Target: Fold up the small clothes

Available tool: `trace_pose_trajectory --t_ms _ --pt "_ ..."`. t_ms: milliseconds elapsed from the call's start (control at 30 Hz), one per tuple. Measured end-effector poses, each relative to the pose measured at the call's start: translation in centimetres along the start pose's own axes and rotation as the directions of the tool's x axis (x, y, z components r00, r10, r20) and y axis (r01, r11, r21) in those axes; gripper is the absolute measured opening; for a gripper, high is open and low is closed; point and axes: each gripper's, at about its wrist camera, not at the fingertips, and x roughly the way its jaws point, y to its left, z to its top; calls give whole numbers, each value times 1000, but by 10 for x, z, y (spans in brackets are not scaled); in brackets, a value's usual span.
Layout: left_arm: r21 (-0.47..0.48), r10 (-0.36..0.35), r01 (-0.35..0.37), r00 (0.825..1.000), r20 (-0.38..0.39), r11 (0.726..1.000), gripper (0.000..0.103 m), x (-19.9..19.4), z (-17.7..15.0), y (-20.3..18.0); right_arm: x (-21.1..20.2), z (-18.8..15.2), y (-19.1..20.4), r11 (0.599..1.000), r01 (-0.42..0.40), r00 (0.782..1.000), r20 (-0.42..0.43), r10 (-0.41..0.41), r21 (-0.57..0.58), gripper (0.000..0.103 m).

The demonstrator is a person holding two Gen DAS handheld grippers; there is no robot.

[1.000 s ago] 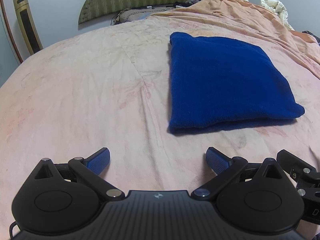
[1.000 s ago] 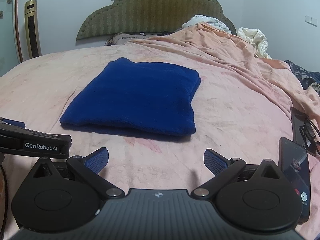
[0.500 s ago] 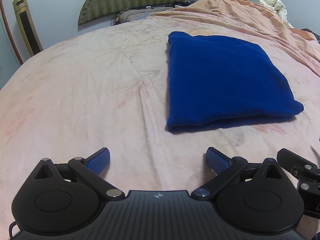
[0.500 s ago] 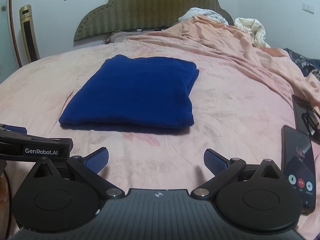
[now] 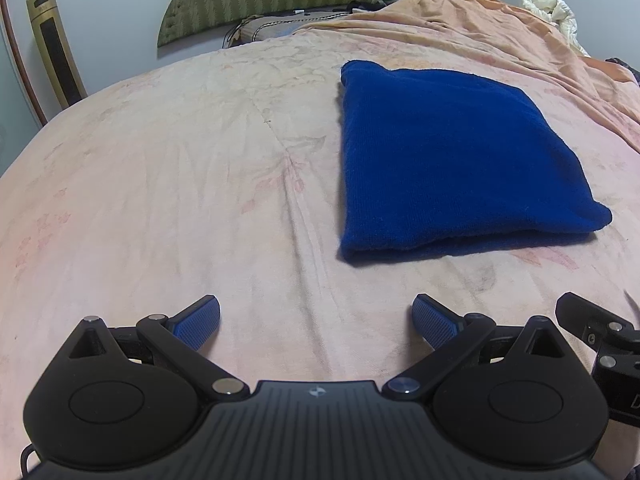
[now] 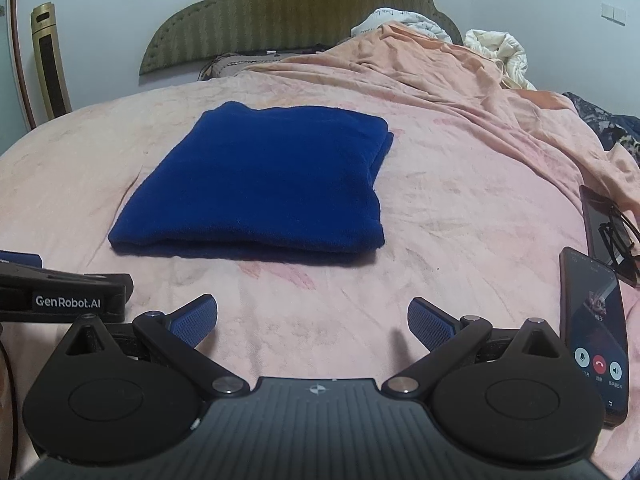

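Blue terry cloth, a folded garment, lies flat in a neat rectangle on the pink bedsheet, its doubled edge showing along the near side. The left claw hovers short of that garment and to its left, spread wide with nothing between its blue pads. The right claw hovers just short of the garment's near edge, likewise spread wide and holding nothing. Right of the garment, near the bed's edge, a phone lies face up with a call screen lit, and a second phone behind it carries folded glasses. Beyond the garment stands a green padded headboard.
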Motion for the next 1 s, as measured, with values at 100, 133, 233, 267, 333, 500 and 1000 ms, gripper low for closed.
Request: trace_pose_trajectory --t_ms 100,133,233,267,333,500,1000 --pt "4 1 -1 1000 -3 1000 103 1 0 0 1 1 0 1000 4 1000 -4 -4 4 103" --pt "3 1 -1 1000 -5 1000 103 1 0 0 2 1 1 1000 11 1000 -13 -11 5 103" --pt "-9 -8 8 1000 -6 1000 103 0 0 2 6 2 1 999 39 999 -34 -39 -4 103" --pt "-12 -8 8 1000 -8 1000 103 0 1 2 5 1 1 999 45 998 -31 -45 -9 103" --pt "-10 -1 1 1000 -11 1000 103 1 1 2 4 1 0 999 48 999 -22 -48 -15 103" --pt "12 12 -12 1000 -2 1000 103 0 0 -2 2 3 -4 1000 17 1000 -9 -17 1 103" --pt "7 9 -9 1000 5 1000 103 -2 0 -1 -3 4 2 999 27 1000 11 -27 -27 103"
